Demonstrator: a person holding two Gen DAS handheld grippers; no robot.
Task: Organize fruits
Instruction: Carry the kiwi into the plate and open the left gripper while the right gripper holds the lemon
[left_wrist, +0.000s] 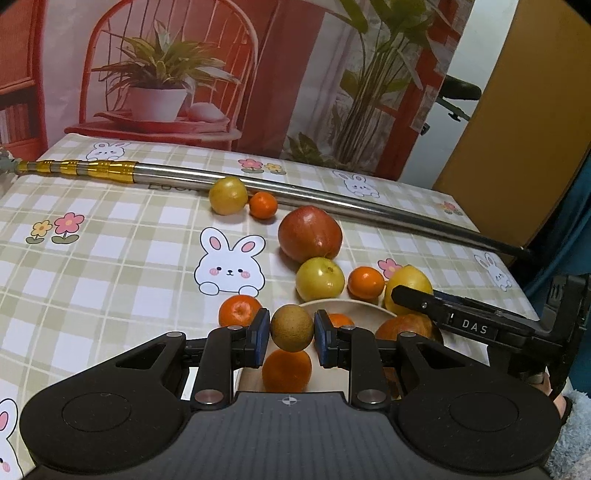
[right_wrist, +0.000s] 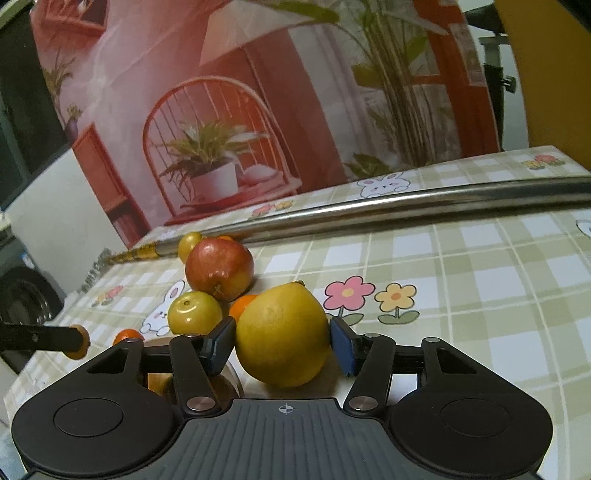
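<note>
Checked bunny-print tabletop (left_wrist: 110, 240), printed plant-and-chair backdrop behind, fruit bunched from centre out to 3 o'clock in the left wrist view.

Nearest: left gripper (left_wrist: 291, 334) has its fingers closed most of the way onto a small brown-green fruit (left_wrist: 291, 326), pads touching both sides, held over the pale bowl (left_wrist: 347, 306). Bowl already holds an orange (left_wrist: 286, 371) directly beneath, plus a reddish fruit (left_wrist: 406, 326) at its 3 o'clock side. Risk: a drop from this height lands on the orange and could bounce out over the rim.

Right gripper (right_wrist: 282, 341) straddles the big lemon (right_wrist: 282, 334), fingers wide, both pads at its flanks; firm contact can't be confirmed. Lemon appears to rest on the tabletop just beside the bowl. Risk: smooth, rounded skin gripped near max opening could squirt out, hitting the green-yellow fruit (right_wrist: 194, 312) and small tangerine (right_wrist: 242, 304) at 10 o'clock.

Both grippers crowd the bowl, so a collision is likely if they move together.

Farther: red apple (right_wrist: 219, 267), then metal pole (right_wrist: 406, 206) across 12 o'clock, which would stop rolling fruit.
</note>
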